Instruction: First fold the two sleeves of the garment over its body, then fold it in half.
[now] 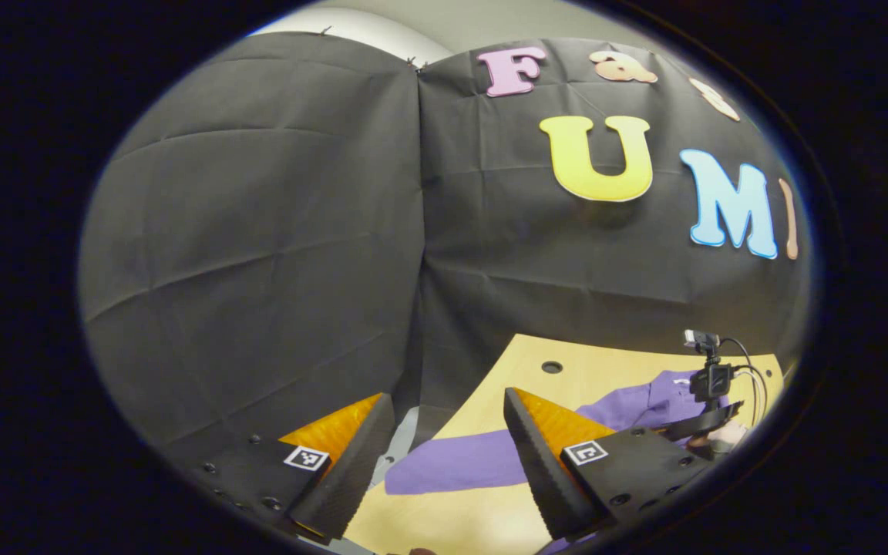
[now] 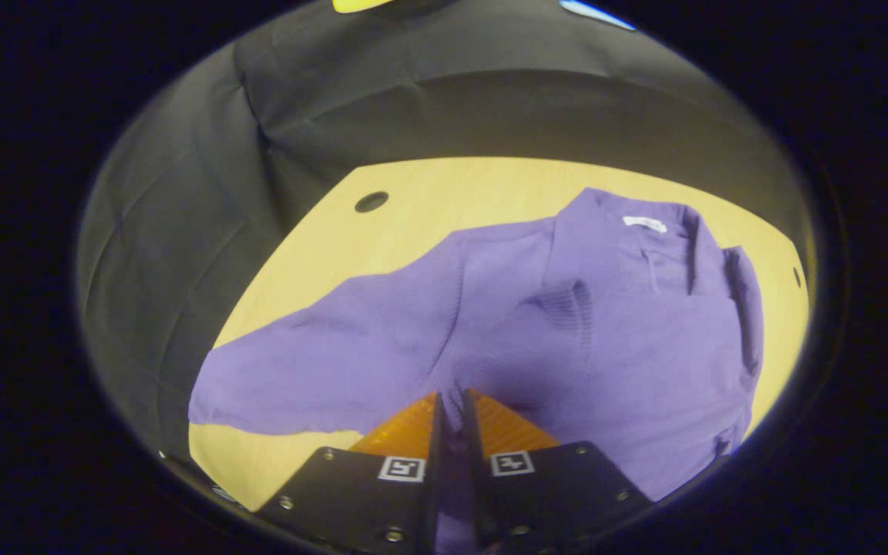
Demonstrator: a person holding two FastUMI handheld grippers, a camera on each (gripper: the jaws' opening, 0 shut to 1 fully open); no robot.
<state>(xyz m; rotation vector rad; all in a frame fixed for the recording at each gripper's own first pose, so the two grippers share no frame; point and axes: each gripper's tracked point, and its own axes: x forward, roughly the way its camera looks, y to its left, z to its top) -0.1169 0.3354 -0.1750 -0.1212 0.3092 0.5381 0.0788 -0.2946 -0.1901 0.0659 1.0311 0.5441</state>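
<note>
Right gripper view shows a purple long-sleeved shirt (image 2: 567,324) lying on a pale wooden tabletop (image 2: 428,193), collar and neck label toward the far edge. One sleeve (image 2: 321,362) stretches flat and unfolded away from the body toward the table's edge on the left of that view, while the opposite side, on the right of the view, looks as if it is already laid over the body, with a doubled strip of cloth running along that edge. So I judge the task to be about a third done: one sleeve appears folded in, the outstretched sleeve has yet to be brought across, and the fold in half is not begun. The right gripper (image 2: 450,412) has its jaws drawn nearly together with a thin pinch of purple cloth caught between them, seemingly at the near part of the shirt's body beside the outstretched sleeve's root; both fingers look pressed on the fabric. In the left gripper view the left gripper (image 1: 444,439) hangs above the near corner of the table with its jaws wide apart and nothing between them, the outstretched sleeve lying on the wood beyond and below them, untouched. Farther off in that view, the other gripper (image 1: 710,401) sits low over the shirt.
</note>
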